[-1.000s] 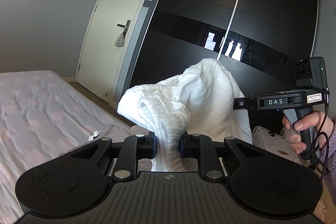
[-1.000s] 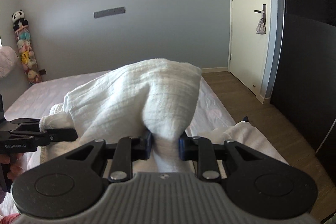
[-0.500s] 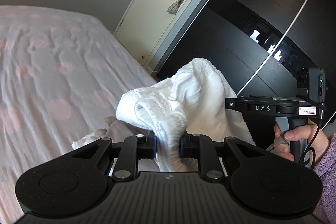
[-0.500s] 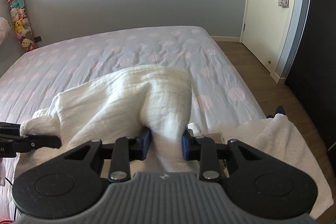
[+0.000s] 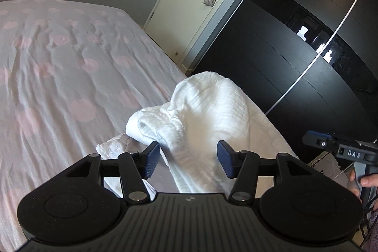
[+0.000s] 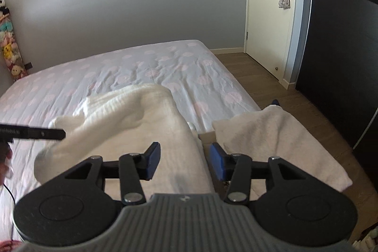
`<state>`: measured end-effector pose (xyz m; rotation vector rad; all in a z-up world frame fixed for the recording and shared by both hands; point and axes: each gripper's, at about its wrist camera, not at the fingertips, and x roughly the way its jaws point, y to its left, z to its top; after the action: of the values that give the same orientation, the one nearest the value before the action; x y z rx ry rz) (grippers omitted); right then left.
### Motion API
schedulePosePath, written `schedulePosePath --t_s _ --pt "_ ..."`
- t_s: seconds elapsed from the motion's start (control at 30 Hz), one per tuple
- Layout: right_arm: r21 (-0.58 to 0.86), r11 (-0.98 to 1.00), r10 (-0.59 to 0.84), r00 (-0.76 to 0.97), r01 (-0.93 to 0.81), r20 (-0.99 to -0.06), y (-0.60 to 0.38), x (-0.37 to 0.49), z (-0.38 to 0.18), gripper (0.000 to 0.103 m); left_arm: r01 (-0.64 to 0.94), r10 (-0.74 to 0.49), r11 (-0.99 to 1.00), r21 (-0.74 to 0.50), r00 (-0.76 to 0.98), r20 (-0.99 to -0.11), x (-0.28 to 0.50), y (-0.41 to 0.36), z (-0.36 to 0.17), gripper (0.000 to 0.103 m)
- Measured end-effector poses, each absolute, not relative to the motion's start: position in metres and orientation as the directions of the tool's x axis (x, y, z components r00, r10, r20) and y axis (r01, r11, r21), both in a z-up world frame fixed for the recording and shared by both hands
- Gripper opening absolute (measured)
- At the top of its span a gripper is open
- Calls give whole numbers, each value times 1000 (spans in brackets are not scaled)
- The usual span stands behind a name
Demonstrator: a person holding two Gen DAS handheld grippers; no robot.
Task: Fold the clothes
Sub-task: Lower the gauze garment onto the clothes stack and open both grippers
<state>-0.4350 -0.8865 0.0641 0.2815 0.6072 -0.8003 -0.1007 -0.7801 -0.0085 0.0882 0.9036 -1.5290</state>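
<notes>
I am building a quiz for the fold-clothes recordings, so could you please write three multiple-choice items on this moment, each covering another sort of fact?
1. Where does the white garment lie?
A. on the bed
B. on the floor
C. on the door handle

2. What colour are the spots on the bedsheet?
A. green
B. pink
C. black

3. How stand the jaws of the left gripper and right gripper?
A. both shut on cloth
B. only the left apart
C. both apart

Key: 1 A, the garment rests on the sheet at the near edge of the bed. 2 B, pale pink dots cover the sheet. 3 C, each wrist view shows blue pads set wide, clamping nothing.
</notes>
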Motion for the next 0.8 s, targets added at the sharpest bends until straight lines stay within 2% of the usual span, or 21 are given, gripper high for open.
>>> schedulePosePath --t_s 0.2,0.43,0.47,0.5,0.53,0.57,0.63,0.67,0.7,0.8 --pt "-137 693 -620 487 708 -616 -856 -449 46 50 882 -788 117 -457 -198 -583 -121 -750 -2 51" --pt "-354 724 -657 437 592 -615 -838 -409 21 50 847 -748 131 -515 -257 -612 -134 -741 -18 51" --pt "-388 726 -663 430 568 -613 -835 -401 17 48 844 -746 125 -522 -267 -610 -135 -742 -18 48" --pt "-420 722 -675 424 551 -604 -832 -396 14 43 840 -744 120 -529 -276 -608 -136 -744 -18 38" --pt "-442 709 -692 421 549 -587 -830 -393 14 34 836 -742 115 -536 -286 -606 -137 -745 -18 32" --pt "-435 703 -698 428 563 -574 -831 -394 17 19 834 -743 107 -542 -295 -601 -139 -746 -16 31" --pt "-374 703 -691 455 606 -561 -836 -400 29 13 831 -747 84 -550 -313 -587 -143 -749 -11 26" --pt "-339 700 -688 468 628 -555 -840 -405 35 6 829 -748 73 -554 -322 -580 -144 -750 -9 24" --pt "-311 691 -691 471 652 -549 -845 -410 41 5 828 -750 62 -558 -330 -573 -146 -752 -6 19" --pt "-244 658 -694 449 712 -563 -865 -422 46 4 822 -754 27 -569 -356 -552 -152 -756 1 18"
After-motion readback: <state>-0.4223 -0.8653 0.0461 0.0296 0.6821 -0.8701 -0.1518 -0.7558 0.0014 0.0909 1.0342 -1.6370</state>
